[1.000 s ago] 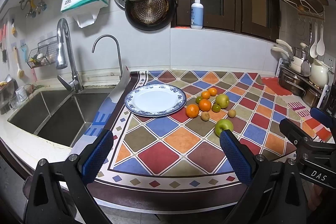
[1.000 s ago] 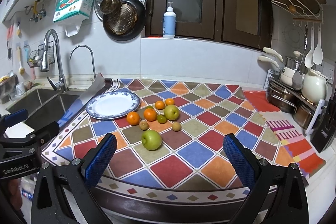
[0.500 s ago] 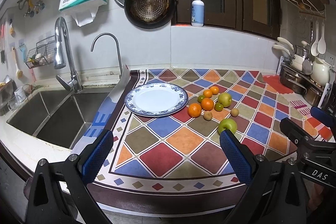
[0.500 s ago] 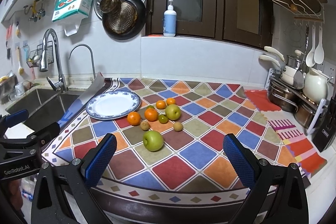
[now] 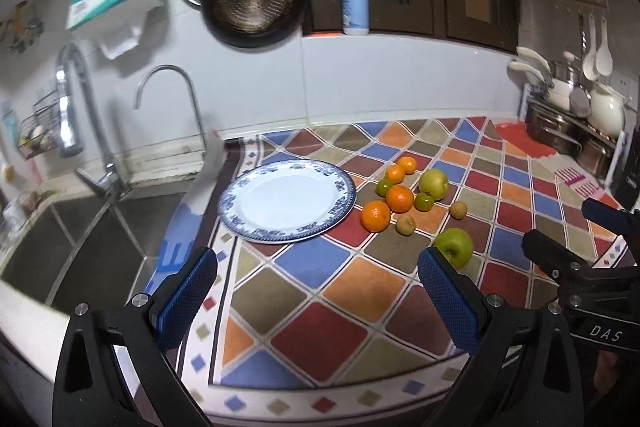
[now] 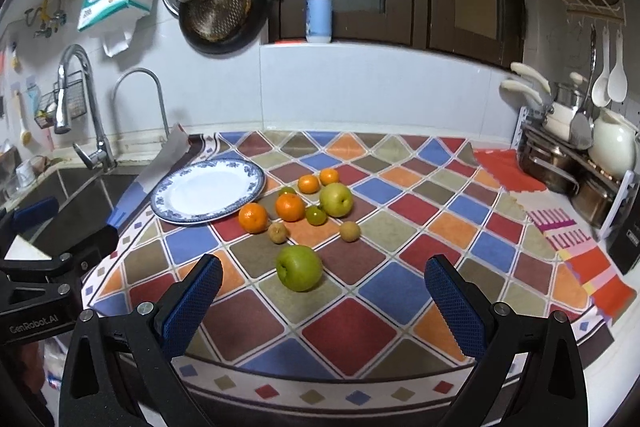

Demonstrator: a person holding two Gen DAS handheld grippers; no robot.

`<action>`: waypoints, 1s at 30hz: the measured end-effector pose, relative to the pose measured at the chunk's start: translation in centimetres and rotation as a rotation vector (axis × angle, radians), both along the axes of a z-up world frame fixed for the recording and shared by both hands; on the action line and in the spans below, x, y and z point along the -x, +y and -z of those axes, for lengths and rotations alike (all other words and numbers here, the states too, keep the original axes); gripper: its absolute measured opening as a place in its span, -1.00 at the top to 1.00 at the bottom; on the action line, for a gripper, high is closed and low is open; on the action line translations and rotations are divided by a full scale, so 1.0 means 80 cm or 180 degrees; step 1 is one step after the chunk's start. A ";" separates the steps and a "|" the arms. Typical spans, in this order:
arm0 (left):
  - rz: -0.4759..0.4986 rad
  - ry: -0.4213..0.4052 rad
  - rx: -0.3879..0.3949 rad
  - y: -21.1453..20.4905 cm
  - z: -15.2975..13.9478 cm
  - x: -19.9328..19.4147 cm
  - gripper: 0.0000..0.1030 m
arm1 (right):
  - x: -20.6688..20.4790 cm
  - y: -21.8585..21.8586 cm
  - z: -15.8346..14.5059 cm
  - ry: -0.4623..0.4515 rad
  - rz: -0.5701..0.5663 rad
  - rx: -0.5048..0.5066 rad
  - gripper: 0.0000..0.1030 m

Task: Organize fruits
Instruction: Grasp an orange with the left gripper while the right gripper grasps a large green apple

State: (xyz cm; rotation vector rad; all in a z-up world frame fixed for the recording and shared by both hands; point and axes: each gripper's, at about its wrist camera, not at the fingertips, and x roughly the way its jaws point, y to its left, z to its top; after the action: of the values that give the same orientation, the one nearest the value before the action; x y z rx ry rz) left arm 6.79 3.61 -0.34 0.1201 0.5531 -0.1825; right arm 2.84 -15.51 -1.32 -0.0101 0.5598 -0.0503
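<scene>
An empty blue-rimmed white plate [image 5: 256,227] [image 6: 168,205] lies on the chequered mat. To its right is a cluster of fruit: several oranges [image 5: 376,215] [image 6: 253,217], a yellow-green apple [image 5: 433,183] [image 6: 336,199], small green citrus [image 6: 316,215], two small brown fruits [image 6: 350,231], and, nearest, a green apple [image 5: 454,245] [image 6: 299,267]. My left gripper [image 5: 316,299] is open above the mat's front edge, below the plate. My right gripper [image 6: 322,303] is open just in front of the green apple. Neither holds anything.
A steel sink [image 5: 80,247] with two taps lies left of the mat. Pots, a white jug and utensils in a rack [image 6: 580,155] stand at the back right. Pans hang on the wall and a pump bottle [image 6: 319,9] stands on the ledge.
Both grippers have moved forward, closer to the mat, so plate and fruit look larger. The left view has also tilted slightly and is blurred. The fruit has not moved.
</scene>
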 end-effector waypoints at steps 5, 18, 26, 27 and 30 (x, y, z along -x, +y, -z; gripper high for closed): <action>0.0274 0.0034 -0.0106 0.000 0.009 -0.042 -0.89 | -0.029 0.012 0.016 0.0118 0.0097 -0.0019 -0.98; 0.0938 0.0179 -0.0334 -0.020 0.045 -0.136 -0.78 | -0.099 0.025 0.056 0.0510 0.0397 -0.0098 -0.91; 0.1325 0.0270 -0.0469 -0.047 0.068 -0.172 -0.65 | -0.126 0.018 0.078 0.0740 0.0496 -0.0207 -0.75; 0.1371 0.0282 -0.0484 -0.051 0.071 -0.175 -0.62 | -0.128 0.016 0.080 0.0766 0.0503 -0.0223 -0.72; 0.1493 0.0336 -0.0526 -0.062 0.079 -0.186 -0.52 | -0.136 0.012 0.086 0.0829 0.0522 -0.0273 -0.66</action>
State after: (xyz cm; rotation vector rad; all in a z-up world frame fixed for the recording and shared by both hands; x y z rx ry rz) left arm 21.68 -1.38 -6.65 0.4033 0.6392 -0.6026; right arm 13.70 -14.59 -8.21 0.1141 0.8222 -0.1865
